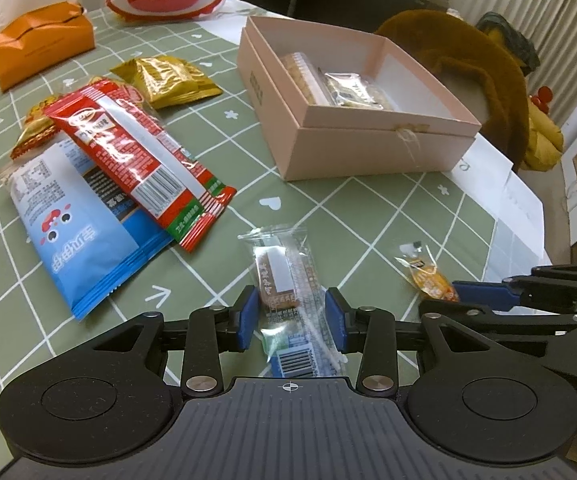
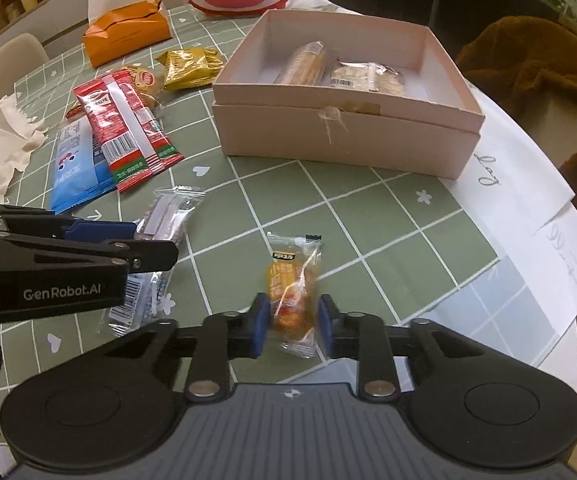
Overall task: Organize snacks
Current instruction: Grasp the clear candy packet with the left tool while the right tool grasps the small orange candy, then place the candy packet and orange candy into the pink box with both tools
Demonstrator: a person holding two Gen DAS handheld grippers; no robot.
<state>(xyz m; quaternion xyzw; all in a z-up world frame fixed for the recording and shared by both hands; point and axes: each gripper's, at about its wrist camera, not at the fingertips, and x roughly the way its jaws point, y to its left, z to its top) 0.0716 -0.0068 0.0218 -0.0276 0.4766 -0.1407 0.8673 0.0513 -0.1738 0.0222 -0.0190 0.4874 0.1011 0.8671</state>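
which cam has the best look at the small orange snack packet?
Right wrist. The small orange snack packet lies whole and central, its near end between the open jaws of the right gripper. Left wrist shows the packet small near the right side, its near end hidden behind the right gripper.

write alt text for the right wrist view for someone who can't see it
The open right gripper straddles a small orange snack packet on the green checked tablecloth. Beyond it a pink box holds two wrapped snacks; more packets lie left.
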